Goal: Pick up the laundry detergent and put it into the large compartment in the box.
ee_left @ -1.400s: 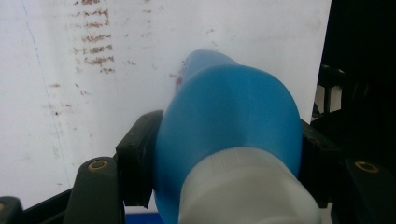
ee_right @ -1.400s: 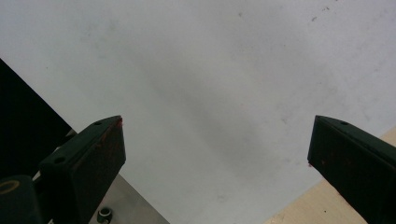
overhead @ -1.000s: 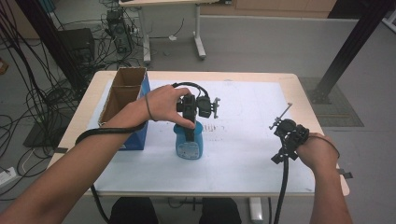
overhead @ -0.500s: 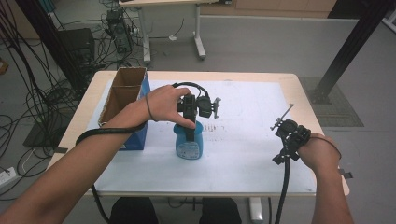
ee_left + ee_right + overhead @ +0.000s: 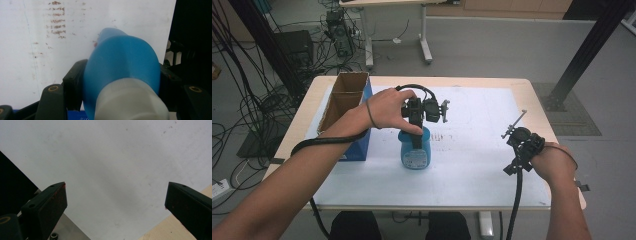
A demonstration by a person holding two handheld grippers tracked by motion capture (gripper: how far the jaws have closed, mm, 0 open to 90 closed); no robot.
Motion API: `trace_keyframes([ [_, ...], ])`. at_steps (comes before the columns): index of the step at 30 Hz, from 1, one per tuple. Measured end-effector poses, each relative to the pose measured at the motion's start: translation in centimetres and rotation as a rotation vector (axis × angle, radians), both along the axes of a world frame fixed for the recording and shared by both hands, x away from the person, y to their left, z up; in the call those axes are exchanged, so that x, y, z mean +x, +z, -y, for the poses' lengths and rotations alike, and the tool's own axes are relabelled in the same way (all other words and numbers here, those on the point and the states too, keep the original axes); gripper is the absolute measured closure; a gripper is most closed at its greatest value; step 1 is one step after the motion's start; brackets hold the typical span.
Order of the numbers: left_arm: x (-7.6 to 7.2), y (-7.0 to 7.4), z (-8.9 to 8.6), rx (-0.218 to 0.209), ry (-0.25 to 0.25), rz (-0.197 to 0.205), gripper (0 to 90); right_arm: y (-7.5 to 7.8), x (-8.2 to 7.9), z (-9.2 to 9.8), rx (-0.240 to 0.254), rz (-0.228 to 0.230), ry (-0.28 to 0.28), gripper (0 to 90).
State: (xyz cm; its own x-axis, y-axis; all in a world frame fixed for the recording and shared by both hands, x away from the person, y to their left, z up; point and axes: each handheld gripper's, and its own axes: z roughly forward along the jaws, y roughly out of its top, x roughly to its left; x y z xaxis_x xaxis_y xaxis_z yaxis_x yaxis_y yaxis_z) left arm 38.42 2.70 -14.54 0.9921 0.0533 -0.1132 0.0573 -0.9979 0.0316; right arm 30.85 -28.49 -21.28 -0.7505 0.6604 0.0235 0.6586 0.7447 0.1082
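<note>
A blue plastic bottle (image 5: 414, 151) with a label stands upright on the white sheet at the middle of the table. My left gripper (image 5: 415, 135) comes down on it from above, held by the person's left hand. In the left gripper view the bottle (image 5: 122, 57), blue body and white cap, sits between the two black jaws, which press on its sides, so the left gripper (image 5: 121, 75) is shut on it. My right gripper (image 5: 518, 152) hovers over the sheet near the table's right front corner. Its jaws stand wide apart with nothing between them (image 5: 116, 184).
An open cardboard box (image 5: 344, 107) with blue sides stands at the table's left, close to the left forearm. The white sheet (image 5: 477, 150) covers most of the tabletop. A black slanted post (image 5: 582, 55) rises beyond the right back corner. Cables trail from both grippers.
</note>
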Motion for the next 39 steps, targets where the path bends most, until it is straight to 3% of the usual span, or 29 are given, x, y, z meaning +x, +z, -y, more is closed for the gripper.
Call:
trace_keyframes([
  [9, -1.0, 2.7, 0.1, -0.024, 0.038, 0.017, 36.9, 0.0, -0.1, -0.6, 0.003, 0.012, 0.009, 4.1],
  [12, -1.1, 4.0, -0.1, -0.038, 0.078, 0.02, 36.9, 0.2, -0.3, -0.8, 0.0, 0.019, 0.014, 4.0],
  [29, -2.1, 8.8, -0.2, -0.033, 0.172, 0.039, 36.9, 0.9, -0.8, -0.6, 0.01, 0.044, 0.012, 3.9],
  [39, -2.6, 12.4, -0.8, -0.051, 0.227, 0.049, 36.9, 1.1, -0.7, -0.8, 0.009, 0.05, 0.026, 4.0],
])
